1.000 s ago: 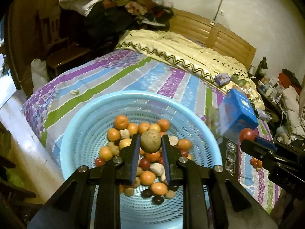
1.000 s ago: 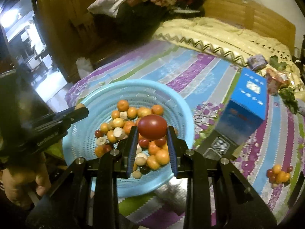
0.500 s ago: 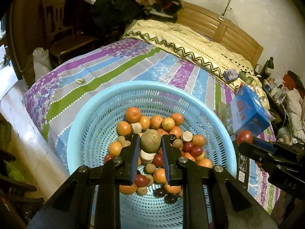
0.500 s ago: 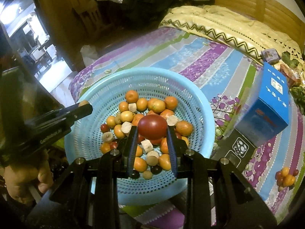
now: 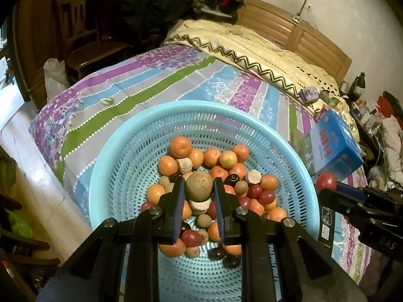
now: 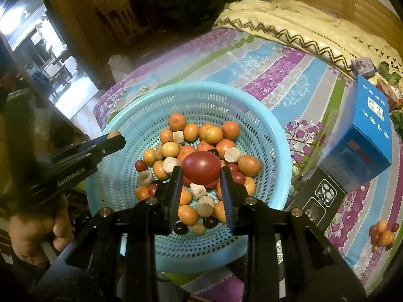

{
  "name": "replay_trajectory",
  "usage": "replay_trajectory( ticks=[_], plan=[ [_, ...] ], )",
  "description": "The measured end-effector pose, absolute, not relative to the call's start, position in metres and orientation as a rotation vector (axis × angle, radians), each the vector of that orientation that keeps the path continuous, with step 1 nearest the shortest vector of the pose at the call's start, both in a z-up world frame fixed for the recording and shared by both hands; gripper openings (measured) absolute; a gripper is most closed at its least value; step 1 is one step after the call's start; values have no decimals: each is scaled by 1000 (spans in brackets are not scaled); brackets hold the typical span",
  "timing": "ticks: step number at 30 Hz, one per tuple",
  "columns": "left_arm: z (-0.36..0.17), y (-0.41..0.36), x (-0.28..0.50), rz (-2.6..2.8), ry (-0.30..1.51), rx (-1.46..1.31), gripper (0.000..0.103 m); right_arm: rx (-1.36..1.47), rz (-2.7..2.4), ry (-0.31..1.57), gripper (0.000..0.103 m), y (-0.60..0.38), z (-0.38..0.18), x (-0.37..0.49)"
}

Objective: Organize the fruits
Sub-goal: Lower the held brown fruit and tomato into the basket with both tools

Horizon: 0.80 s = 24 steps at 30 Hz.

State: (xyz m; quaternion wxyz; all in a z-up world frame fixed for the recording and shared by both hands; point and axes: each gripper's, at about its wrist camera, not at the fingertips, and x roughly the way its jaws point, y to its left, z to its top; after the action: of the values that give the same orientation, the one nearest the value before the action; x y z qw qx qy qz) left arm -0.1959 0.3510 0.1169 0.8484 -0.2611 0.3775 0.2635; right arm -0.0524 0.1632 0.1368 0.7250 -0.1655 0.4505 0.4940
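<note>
A light blue perforated basket (image 5: 141, 151) (image 6: 264, 115) sits on the striped bedspread, holding several oranges, small red and dark fruits and pale cut pieces. My left gripper (image 5: 199, 188) is shut on a round brown fruit (image 5: 199, 185), held above the fruit pile. My right gripper (image 6: 201, 171) is shut on a red tomato (image 6: 201, 167), also above the pile. The right gripper with the tomato shows at the right of the left wrist view (image 5: 326, 181). The left gripper shows at the left of the right wrist view (image 6: 113, 136).
A blue carton (image 5: 335, 148) (image 6: 365, 136) leans on a black box (image 6: 317, 201) right of the basket. A small heap of fruits (image 6: 381, 231) lies on the bedspread at far right. A cream blanket (image 5: 252, 47) and wooden headboard lie beyond. The bed's edge and floor are at left.
Both grippers have moved in over the basket, which looms larger now. Each keeps its fruit held.
</note>
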Motion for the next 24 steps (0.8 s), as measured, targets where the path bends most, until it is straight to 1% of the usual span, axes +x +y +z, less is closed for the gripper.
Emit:
replay_trajectory(
  ticks=[24],
  plan=[
    [102,350,-190,529,857,-558,22,-378,1076,1033,31,163,121,-49]
  ],
)
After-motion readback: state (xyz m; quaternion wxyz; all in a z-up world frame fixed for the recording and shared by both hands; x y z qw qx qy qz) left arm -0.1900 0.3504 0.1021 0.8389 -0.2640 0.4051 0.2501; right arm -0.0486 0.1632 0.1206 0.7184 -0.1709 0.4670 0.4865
